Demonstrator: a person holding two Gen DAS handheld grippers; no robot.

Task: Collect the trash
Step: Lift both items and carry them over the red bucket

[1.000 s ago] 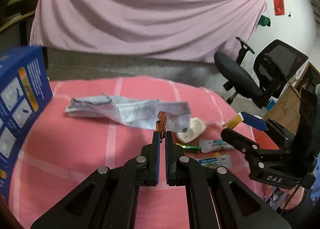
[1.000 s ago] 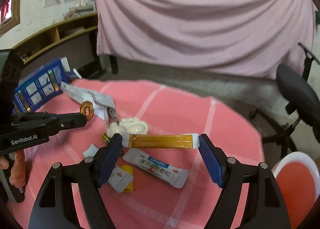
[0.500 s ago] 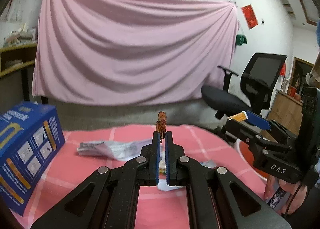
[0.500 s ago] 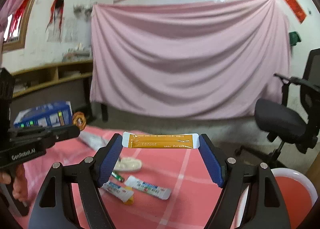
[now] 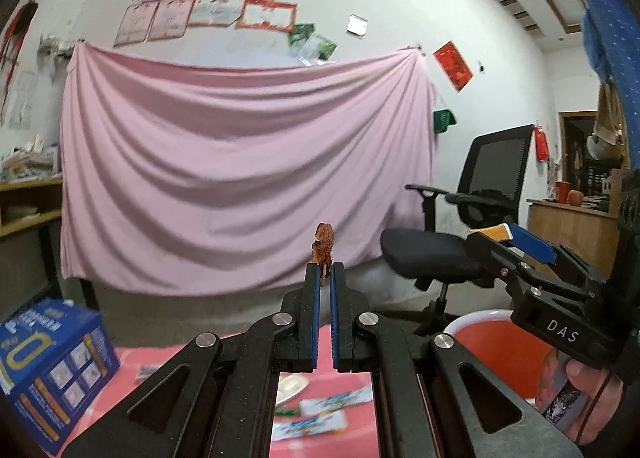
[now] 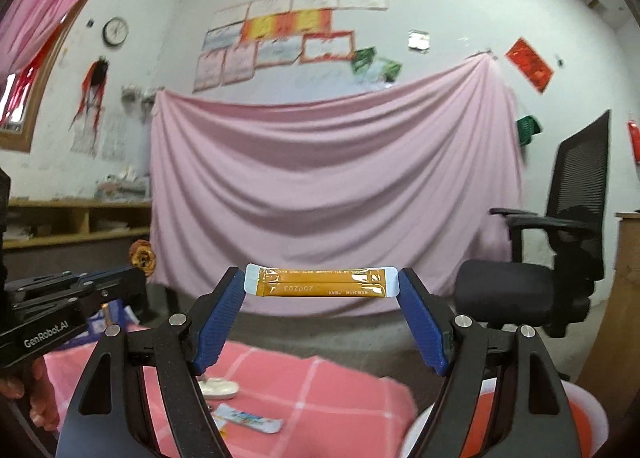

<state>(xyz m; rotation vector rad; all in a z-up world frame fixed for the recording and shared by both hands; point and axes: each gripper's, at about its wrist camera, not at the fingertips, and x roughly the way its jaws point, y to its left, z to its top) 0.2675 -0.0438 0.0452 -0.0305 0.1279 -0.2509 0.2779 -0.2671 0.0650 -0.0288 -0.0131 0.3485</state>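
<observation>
— What did each hand-held gripper carry?
— Left hand-held gripper (image 5: 325, 272): fingers pressed together on a small brown scrap (image 5: 323, 246), upright above the tips. Right hand-held gripper (image 6: 321, 290): fingers spread wide, an orange sachet (image 6: 321, 285) clamped lengthwise between the blue pads (image 6: 420, 322), level, raised above the desk.
— And on the desk (image 6: 320, 386)?
— Pink checked cloth; a white case (image 6: 219, 387) and printed sachets (image 5: 316, 414) lay near its middle, a blue box (image 5: 48, 370) at its left edge. A red bin (image 5: 500, 354) stood beside its right edge.
</observation>
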